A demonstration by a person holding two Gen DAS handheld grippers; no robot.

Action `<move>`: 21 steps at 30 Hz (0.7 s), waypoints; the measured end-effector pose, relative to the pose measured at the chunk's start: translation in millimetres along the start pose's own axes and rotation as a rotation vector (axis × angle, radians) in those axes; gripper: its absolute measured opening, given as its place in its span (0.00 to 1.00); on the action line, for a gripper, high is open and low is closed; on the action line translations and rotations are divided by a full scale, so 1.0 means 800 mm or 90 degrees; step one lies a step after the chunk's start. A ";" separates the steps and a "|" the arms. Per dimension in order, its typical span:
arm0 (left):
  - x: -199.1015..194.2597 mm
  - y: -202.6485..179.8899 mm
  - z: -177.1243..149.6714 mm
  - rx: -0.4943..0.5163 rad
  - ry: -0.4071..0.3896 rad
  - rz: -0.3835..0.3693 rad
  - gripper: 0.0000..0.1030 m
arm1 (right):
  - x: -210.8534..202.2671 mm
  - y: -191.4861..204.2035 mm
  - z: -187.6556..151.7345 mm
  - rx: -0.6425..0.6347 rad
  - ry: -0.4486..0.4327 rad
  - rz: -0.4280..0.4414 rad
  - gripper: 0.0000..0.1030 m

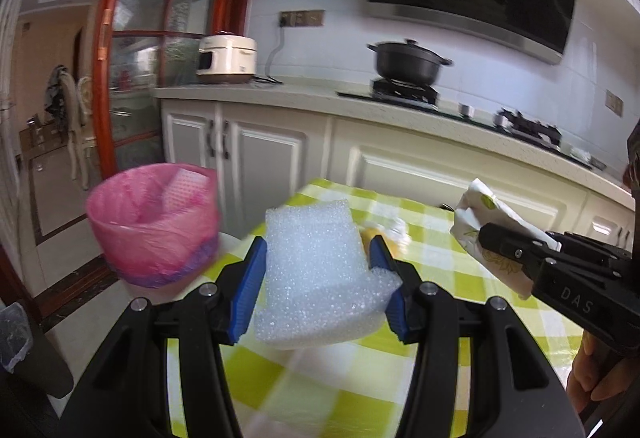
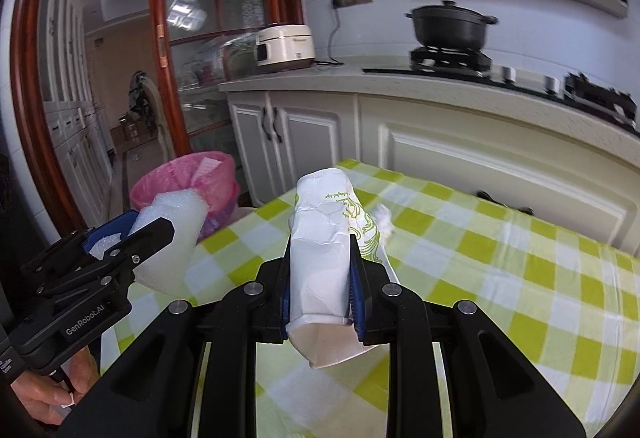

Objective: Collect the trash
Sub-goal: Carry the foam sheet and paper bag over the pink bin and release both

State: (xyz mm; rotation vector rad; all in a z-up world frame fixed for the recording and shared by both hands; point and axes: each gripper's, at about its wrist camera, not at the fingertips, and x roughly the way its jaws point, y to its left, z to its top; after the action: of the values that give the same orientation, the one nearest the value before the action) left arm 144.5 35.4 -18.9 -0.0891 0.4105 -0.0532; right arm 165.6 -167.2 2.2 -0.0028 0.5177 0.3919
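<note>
My left gripper (image 1: 318, 258) is shut on a white foam sheet (image 1: 316, 270) and holds it above the green checked table (image 1: 320, 390). It also shows in the right wrist view (image 2: 132, 234) with the foam sheet (image 2: 172, 234). My right gripper (image 2: 320, 262) is shut on a white paper bag with green print (image 2: 320, 238), held above the table (image 2: 500, 278); it also shows in the left wrist view (image 1: 484, 234) with the bag (image 1: 484, 214). A bin with a pink liner (image 1: 156, 226) stands off the table's left edge, also visible in the right wrist view (image 2: 188, 178).
A crumpled white tissue (image 2: 382, 216) and something yellow (image 1: 366, 234) lie on the table. Behind are white cabinets (image 1: 400, 166), a counter with a rice cooker (image 1: 226, 58) and a black pot (image 1: 408, 62) on the stove. A glass door (image 1: 160, 38) is at left.
</note>
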 end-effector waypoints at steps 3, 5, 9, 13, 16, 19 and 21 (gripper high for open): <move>-0.001 0.030 0.010 -0.013 -0.004 0.024 0.50 | 0.020 0.023 0.019 -0.018 -0.003 0.028 0.22; 0.000 0.049 0.015 -0.021 -0.006 0.043 0.50 | 0.037 0.040 0.033 -0.028 -0.007 0.055 0.22; 0.008 0.092 0.031 -0.038 -0.011 0.087 0.50 | 0.070 0.077 0.059 -0.055 -0.010 0.095 0.22; 0.014 0.132 0.050 -0.050 -0.018 0.126 0.50 | 0.104 0.106 0.083 -0.078 -0.011 0.130 0.22; 0.023 0.162 0.065 -0.060 -0.023 0.156 0.50 | 0.131 0.128 0.102 -0.091 -0.009 0.156 0.22; 0.033 0.188 0.079 -0.070 -0.024 0.181 0.50 | 0.156 0.150 0.118 -0.099 -0.006 0.182 0.22; 0.043 0.204 0.089 -0.076 -0.023 0.195 0.50 | 0.171 0.163 0.129 -0.106 -0.006 0.198 0.22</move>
State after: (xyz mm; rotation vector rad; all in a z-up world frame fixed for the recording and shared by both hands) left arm 209.7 200.9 16.5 -0.1432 0.3869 0.2747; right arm 276.6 13.7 38.0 -0.0813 0.4760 0.7375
